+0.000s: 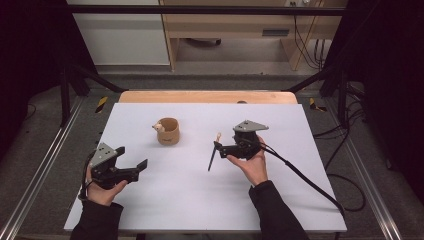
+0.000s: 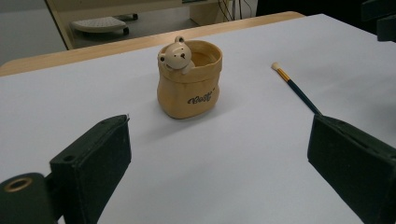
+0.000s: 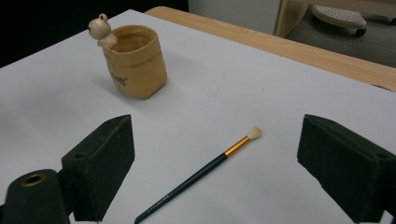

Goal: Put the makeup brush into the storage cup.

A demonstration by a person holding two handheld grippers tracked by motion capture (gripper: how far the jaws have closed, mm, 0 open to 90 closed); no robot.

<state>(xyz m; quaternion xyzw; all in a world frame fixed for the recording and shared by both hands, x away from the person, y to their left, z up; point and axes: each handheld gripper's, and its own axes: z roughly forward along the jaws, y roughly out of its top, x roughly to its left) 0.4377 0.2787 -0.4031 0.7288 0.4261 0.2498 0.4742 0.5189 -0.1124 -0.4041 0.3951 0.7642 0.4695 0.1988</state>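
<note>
The table (image 1: 165, 200) is a wooden one covered by a white sheet, with a bare wood strip (image 1: 207, 96) showing along its far edge at 12 o'clock. A tan bear-topped pot (image 1: 167, 131) stands upright toward 11 o'clock of centre. A dark-handled brush (image 1: 214, 152) with a pale tip, perhaps a makeup brush, lies flat toward 2 o'clock, well apart from the pot.

1. The white table (image 1: 165, 200) carries a tan pot (image 1: 168, 131) with a small bear figure (image 1: 158, 127) at its rim.
2. A dark brush (image 1: 213, 154) lies on the table, right of the pot and apart from it.
3. The right gripper (image 1: 218, 147) sits at the brush, jaws apart.
4. The left gripper (image 1: 132, 161) rests near the table's left edge, jaws spread, holding nothing.
</note>
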